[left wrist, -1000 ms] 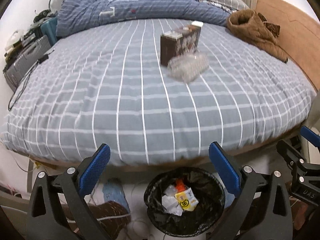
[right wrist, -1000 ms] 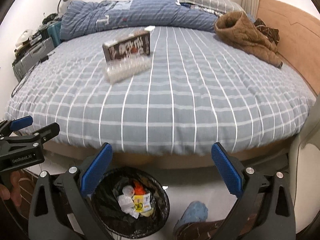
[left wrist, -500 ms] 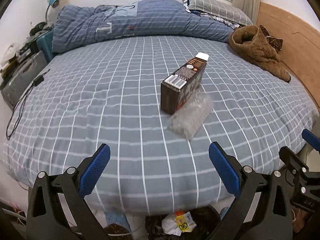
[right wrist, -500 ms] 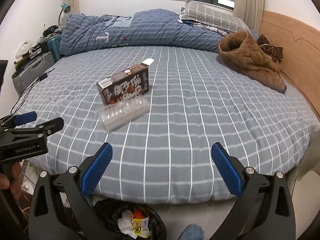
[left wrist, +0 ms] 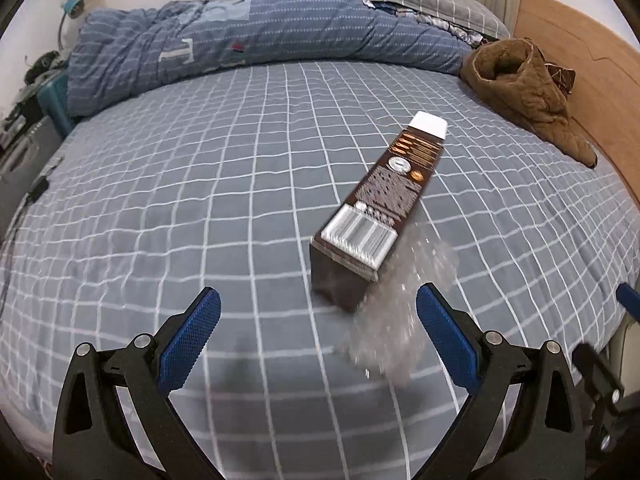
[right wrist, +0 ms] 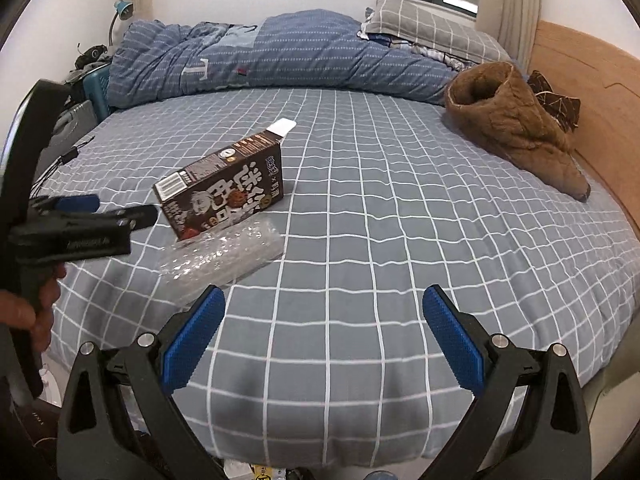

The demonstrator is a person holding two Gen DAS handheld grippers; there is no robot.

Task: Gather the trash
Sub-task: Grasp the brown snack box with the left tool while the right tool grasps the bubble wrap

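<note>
My left fingers (left wrist: pixel 318 314) are wide apart and hold nothing, and they hang over the near edge of the bed (left wrist: pixel 200 184), with the brown box (left wrist: pixel 380 216) just ahead of them and a bit to the right. My right fingers (right wrist: pixel 324 320) are wide apart and empty too, low over the bed, with the box (right wrist: pixel 224 192) ahead to the left. A clear plastic wrap (right wrist: pixel 224 258) lies on the bed touching the near side of the box, close to my right side's left finger (right wrist: pixel 192 340).
</note>
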